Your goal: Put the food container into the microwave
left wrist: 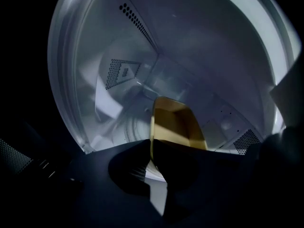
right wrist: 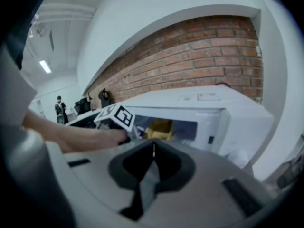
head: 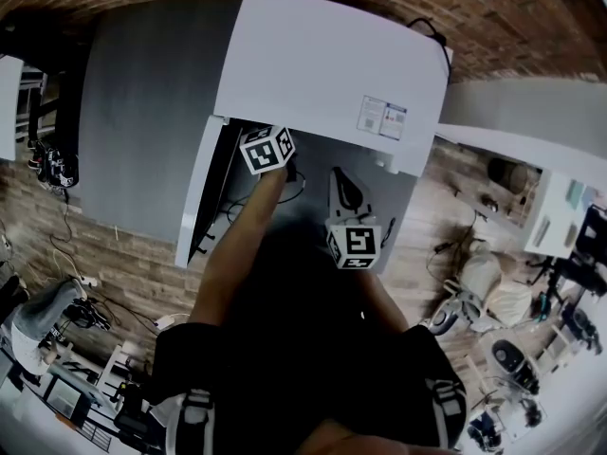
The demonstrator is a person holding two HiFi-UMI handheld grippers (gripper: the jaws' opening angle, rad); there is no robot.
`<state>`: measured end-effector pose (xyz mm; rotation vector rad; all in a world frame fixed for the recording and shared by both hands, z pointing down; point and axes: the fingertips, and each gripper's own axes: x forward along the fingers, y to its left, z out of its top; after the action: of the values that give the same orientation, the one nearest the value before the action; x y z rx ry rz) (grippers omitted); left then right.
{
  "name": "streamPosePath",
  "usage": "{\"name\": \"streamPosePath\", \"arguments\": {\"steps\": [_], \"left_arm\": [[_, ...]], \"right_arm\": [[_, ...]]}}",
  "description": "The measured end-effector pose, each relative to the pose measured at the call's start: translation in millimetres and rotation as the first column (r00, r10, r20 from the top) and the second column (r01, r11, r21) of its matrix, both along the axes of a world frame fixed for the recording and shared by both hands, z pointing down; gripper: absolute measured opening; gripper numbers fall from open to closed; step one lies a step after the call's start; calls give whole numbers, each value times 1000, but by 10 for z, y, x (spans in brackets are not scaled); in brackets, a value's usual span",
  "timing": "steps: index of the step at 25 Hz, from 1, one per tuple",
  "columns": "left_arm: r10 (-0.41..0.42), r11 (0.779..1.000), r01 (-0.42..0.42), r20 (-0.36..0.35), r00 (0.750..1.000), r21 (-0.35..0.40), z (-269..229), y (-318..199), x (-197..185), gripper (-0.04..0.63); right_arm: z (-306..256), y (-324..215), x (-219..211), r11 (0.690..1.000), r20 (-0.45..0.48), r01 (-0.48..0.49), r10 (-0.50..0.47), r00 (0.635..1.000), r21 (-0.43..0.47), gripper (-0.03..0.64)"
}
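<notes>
The white microwave [head: 322, 64] stands with its door [head: 196, 192] swung open to the left. My left gripper [left wrist: 152, 152] reaches inside the cavity; its marker cube [head: 267, 150] shows at the opening. It is shut on one side wall of the yellow food container [left wrist: 173, 125], which sits low over the glass turntable [left wrist: 124, 127]. My right gripper [right wrist: 153, 148] stays outside in front of the microwave [right wrist: 209, 113], jaws shut with nothing between them. From there the container [right wrist: 160, 127] shows inside the opening, beside the left cube [right wrist: 117, 116].
A grey counter [head: 142, 102] carries the microwave against a brick wall [head: 512, 17]. The cavity's perforated back and side walls [left wrist: 121, 70] close in around the container. Cables and equipment lie on the floor to the right [head: 474, 282] and left [head: 57, 311].
</notes>
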<state>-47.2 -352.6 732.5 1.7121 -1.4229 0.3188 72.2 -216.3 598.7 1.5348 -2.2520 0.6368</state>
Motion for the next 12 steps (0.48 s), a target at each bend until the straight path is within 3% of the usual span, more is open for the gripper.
{"name": "streamPosePath", "arguments": {"steps": [6,12], "left_arm": [[-11,1000,11,-28,1000,-17,48,17,33,54],[-26,1000,26,-66,997,-3,-13,0,17,140]], "right_arm": [[4,-8,8,1000,2,-4,4,1000,-5,34],[10,8,11,1000,-5,-4,4,1000,-7,34]]}}
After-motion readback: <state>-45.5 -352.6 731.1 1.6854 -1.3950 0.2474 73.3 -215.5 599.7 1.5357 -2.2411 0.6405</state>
